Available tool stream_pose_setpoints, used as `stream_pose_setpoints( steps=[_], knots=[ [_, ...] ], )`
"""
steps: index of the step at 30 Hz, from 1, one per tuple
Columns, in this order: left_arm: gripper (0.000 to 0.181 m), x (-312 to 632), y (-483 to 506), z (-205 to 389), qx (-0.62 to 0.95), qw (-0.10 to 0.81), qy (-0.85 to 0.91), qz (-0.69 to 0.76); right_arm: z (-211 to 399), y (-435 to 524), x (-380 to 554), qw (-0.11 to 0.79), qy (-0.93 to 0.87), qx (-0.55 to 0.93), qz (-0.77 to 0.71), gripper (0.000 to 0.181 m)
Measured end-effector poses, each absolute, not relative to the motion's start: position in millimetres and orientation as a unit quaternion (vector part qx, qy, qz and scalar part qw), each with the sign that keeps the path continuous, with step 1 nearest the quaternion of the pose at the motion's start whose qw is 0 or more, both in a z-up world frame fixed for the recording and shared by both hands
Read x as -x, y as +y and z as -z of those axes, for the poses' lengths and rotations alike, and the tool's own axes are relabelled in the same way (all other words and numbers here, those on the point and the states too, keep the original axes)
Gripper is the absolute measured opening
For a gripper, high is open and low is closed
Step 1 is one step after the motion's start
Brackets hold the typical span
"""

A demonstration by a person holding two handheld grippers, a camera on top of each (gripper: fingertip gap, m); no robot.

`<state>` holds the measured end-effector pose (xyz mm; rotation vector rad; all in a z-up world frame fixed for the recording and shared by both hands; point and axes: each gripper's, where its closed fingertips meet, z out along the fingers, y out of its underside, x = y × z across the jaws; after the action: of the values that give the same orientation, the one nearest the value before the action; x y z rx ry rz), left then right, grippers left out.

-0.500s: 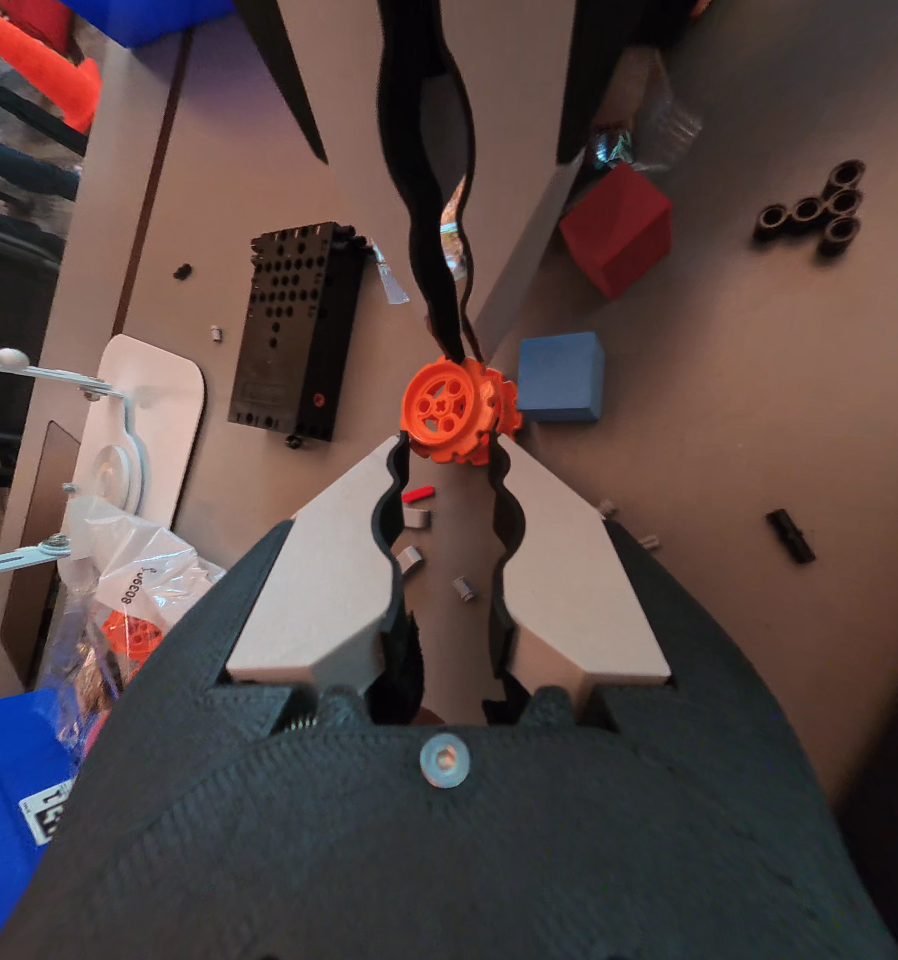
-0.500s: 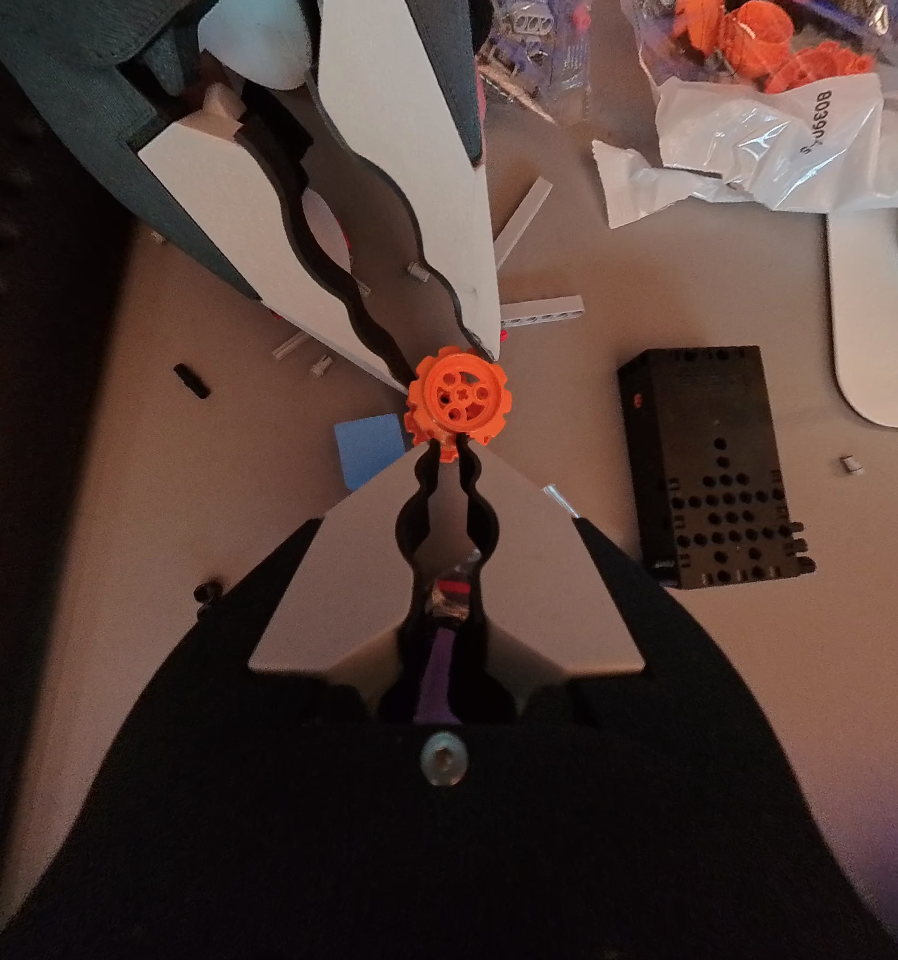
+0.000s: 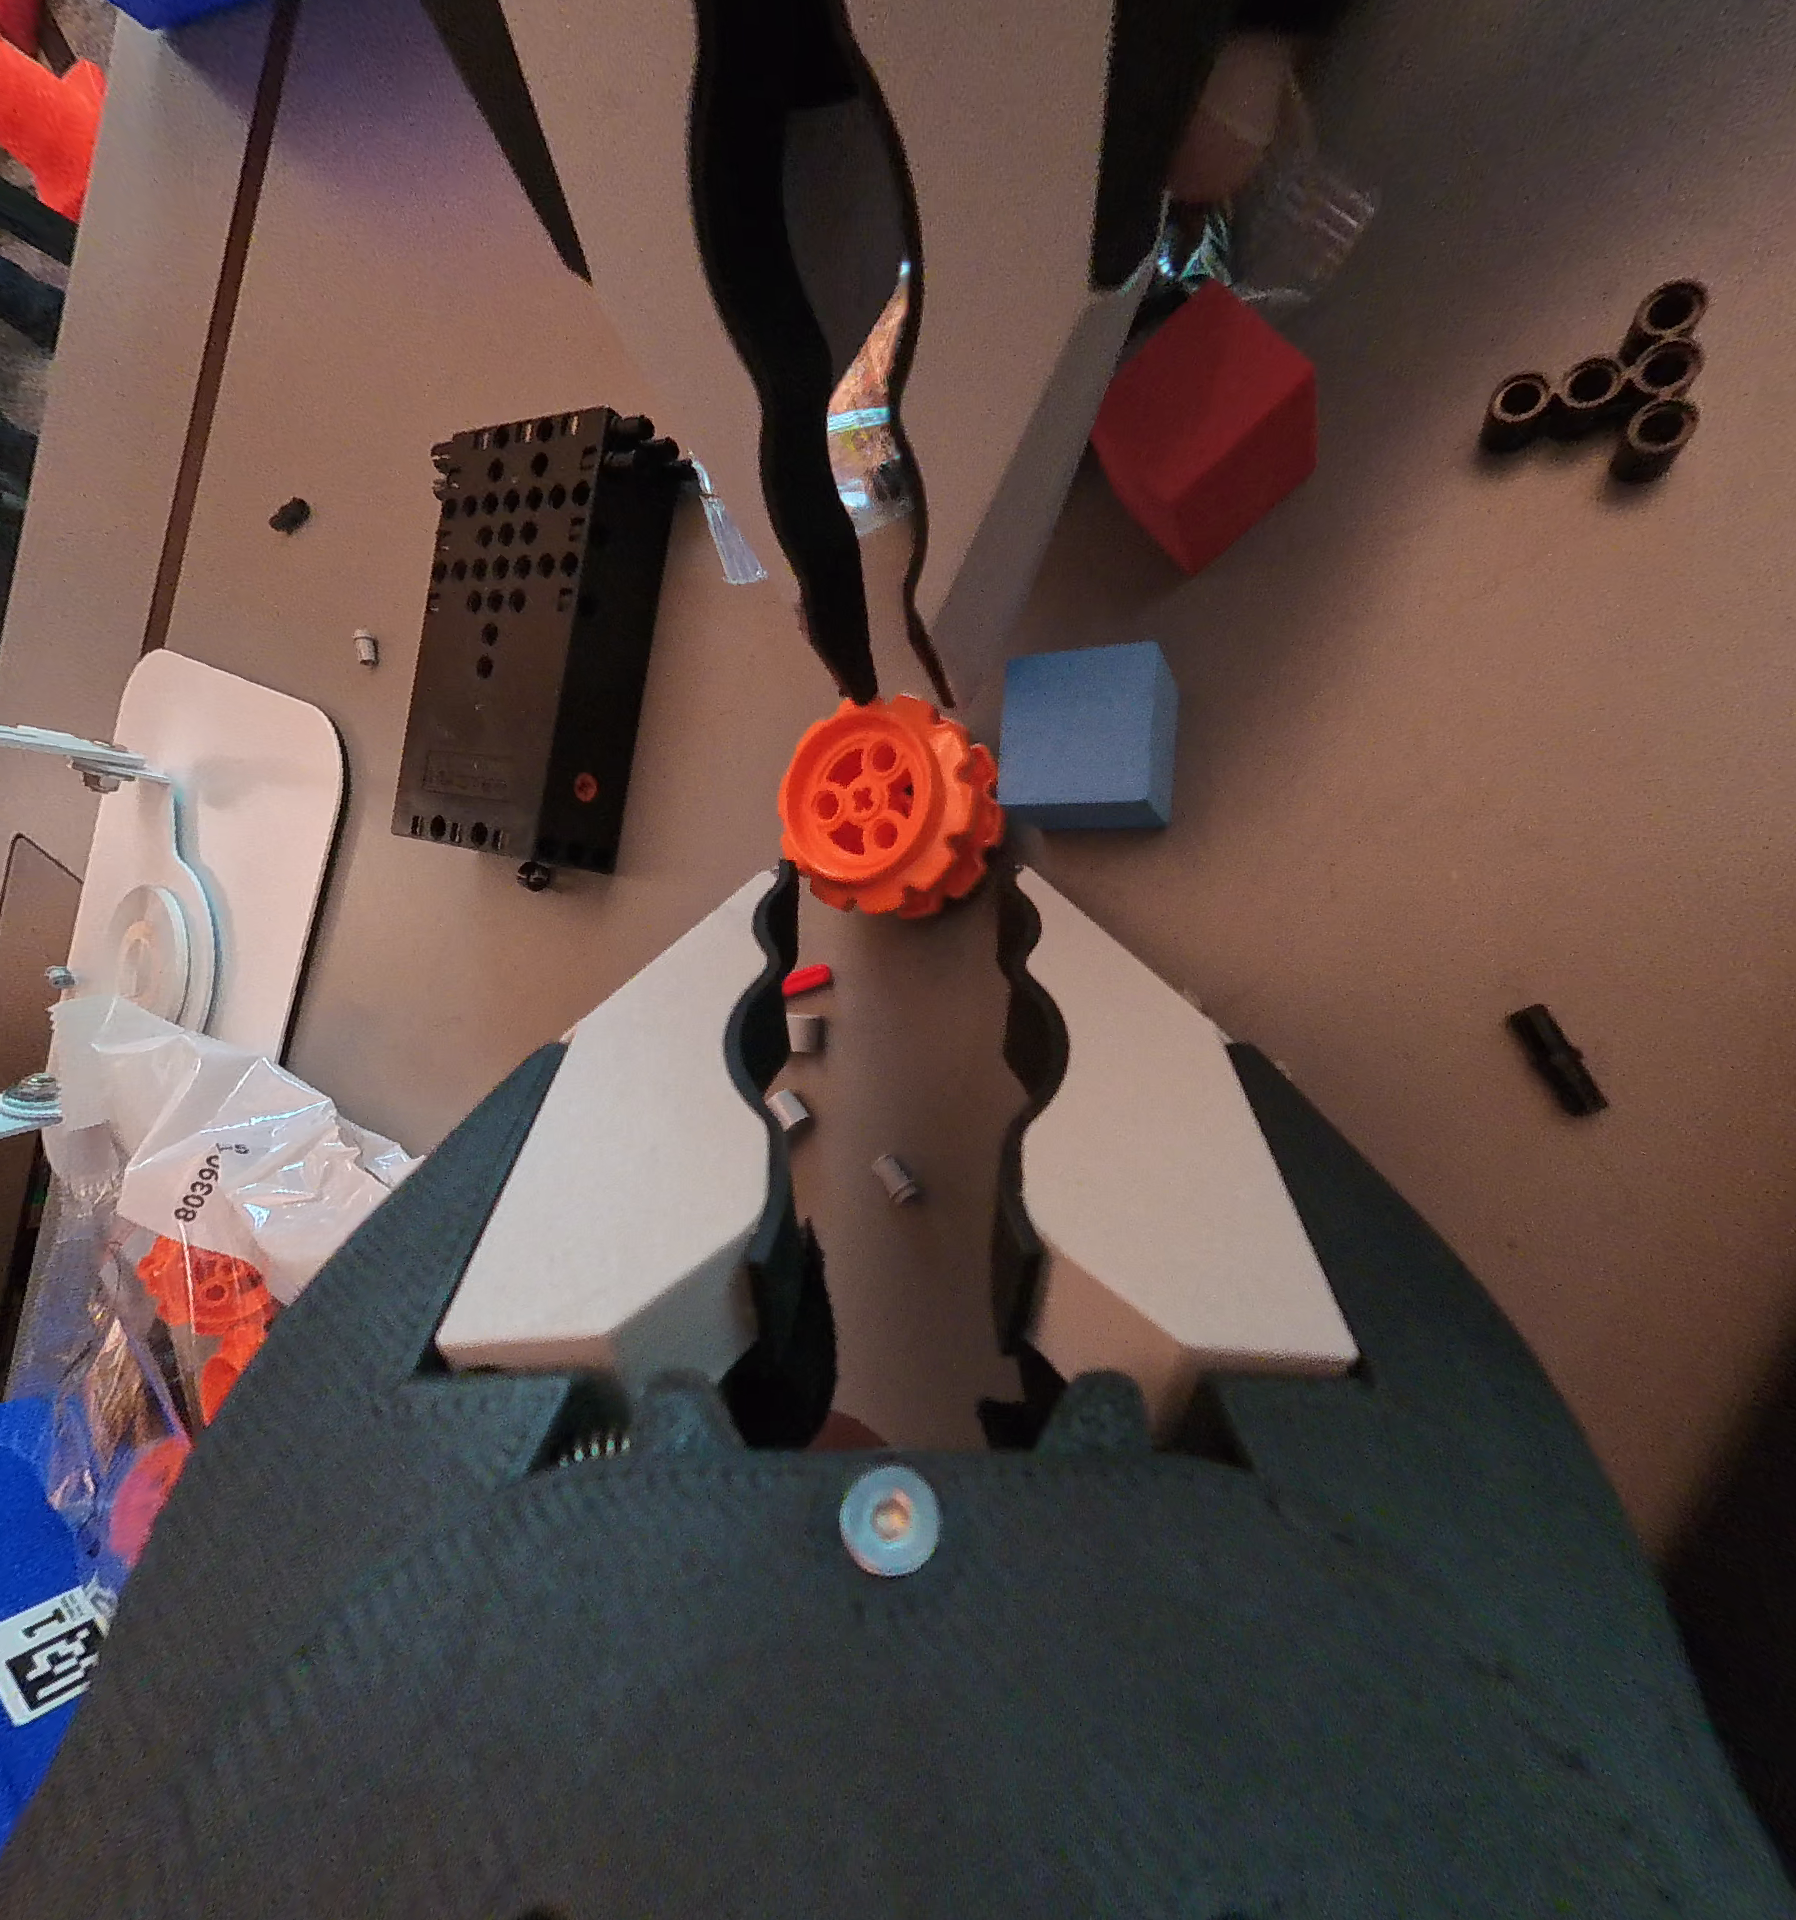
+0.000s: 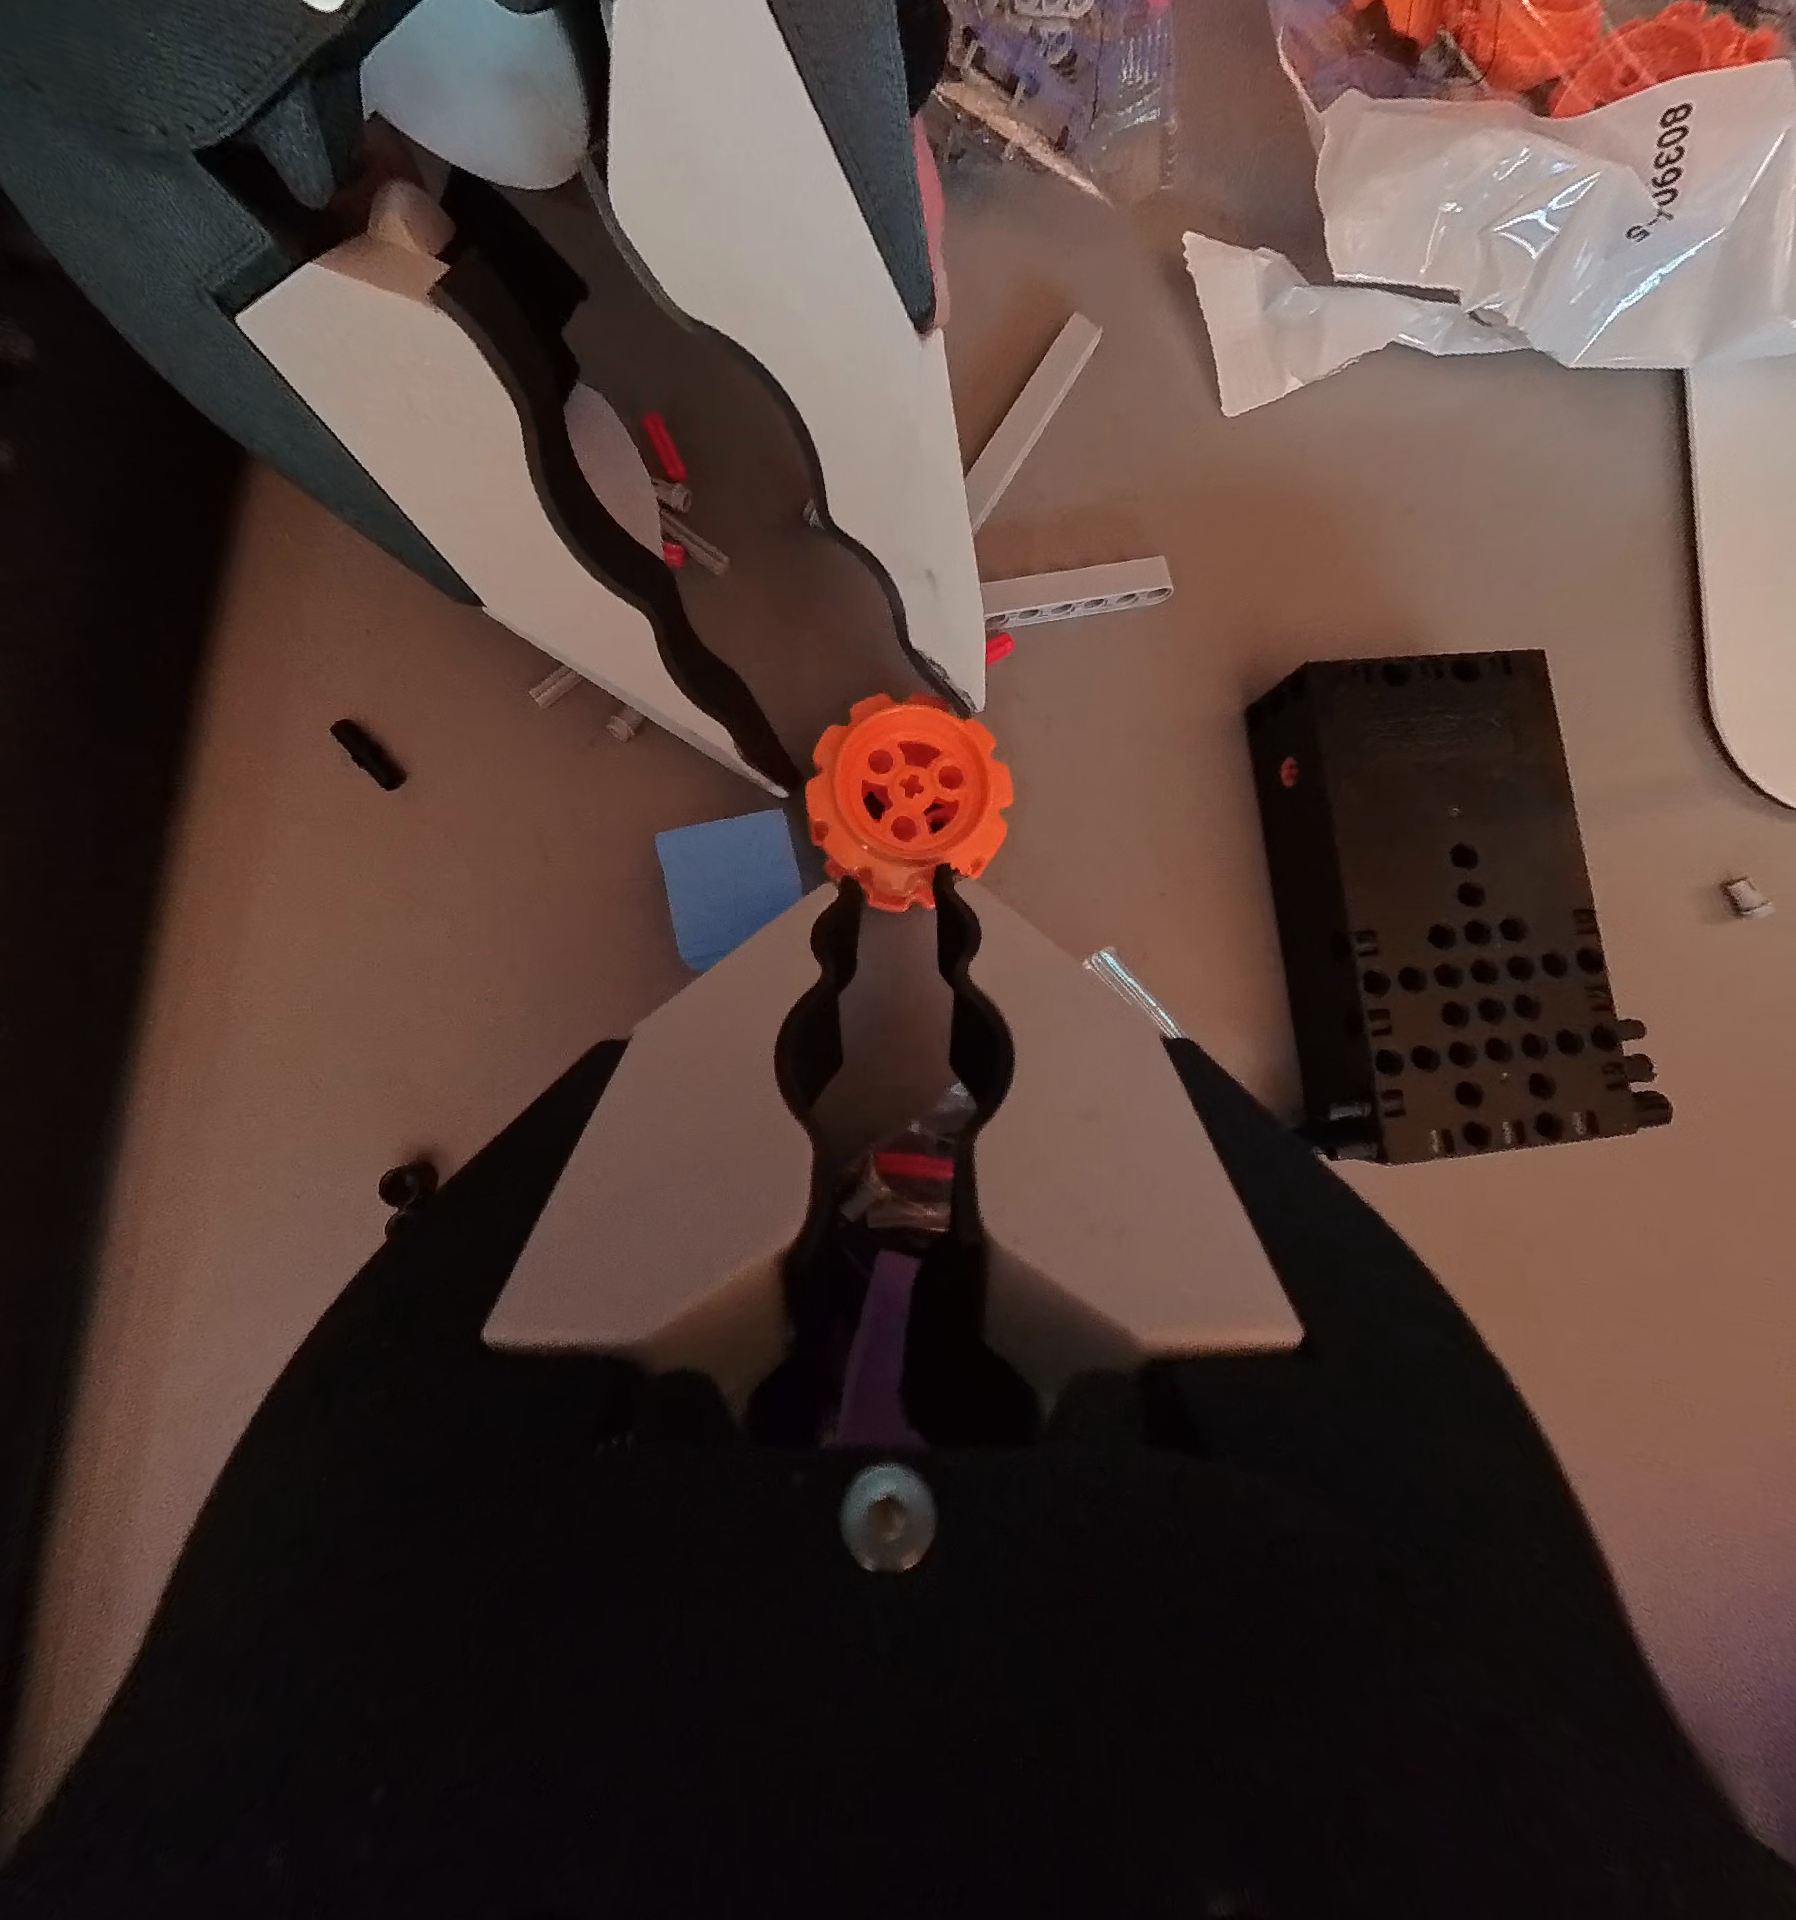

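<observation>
A: Right wrist view: the right claw (image 4: 894, 894) pinches the orange wheel (image 4: 909, 798) by its lower rim, held above the bench (image 4: 1289, 1455).

B: And the left claw (image 3: 889, 883)?

A: Spread wide; its tips flank the wheel, and I cannot tell whether they touch it. Outward: a blue cube (image 3: 1086, 738) just beside, a black perforated block (image 3: 535, 634), a red cube (image 3: 1211, 426).

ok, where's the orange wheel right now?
Mid-frame in both wrist views: the orange wheel is pinched by the right gripper, with the left gripper open around it, above the table, the blue cube beside it.
</observation>
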<state>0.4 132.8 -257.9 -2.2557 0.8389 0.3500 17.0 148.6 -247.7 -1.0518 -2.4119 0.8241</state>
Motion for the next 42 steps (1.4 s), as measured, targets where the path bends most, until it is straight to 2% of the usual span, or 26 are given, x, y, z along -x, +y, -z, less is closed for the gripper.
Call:
stream_pose_setpoints(
  steps=[6,9,11,17,28,42],
  knots=[
    [0.041,2.5,128.9,255.9,0.876,0.351,0.310,-0.116,235.3,154.0,-25.7,0.197,-0.854,0.380,-0.296,0.018],
    [0.041,4.2,128.2,255.1,0.878,0.353,0.305,-0.110,233.4,138.4,-37.8,0.167,-0.862,0.364,-0.310,0.034],
    [0.040,5.8,128.2,255.0,0.878,0.353,0.303,-0.111,241.2,130.3,-42.1,0.148,-0.871,0.358,-0.302,0.035],
    [0.037,6.2,128.7,253.3,0.878,0.362,0.296,-0.103,255.1,126.4,-40.1,0.138,-0.877,0.363,-0.284,0.024],
    [0.031,6.6,131.1,252.1,0.878,0.373,0.287,-0.089,215.8,141.6,-17.3,0.171,-0.863,0.376,-0.291,0.024],
    [0.027,4.6,131.4,256.4,0.880,0.368,0.290,-0.082,225.1,140.5,-1.9,0.152,-0.868,0.383,-0.277,0.025]
  ],
)
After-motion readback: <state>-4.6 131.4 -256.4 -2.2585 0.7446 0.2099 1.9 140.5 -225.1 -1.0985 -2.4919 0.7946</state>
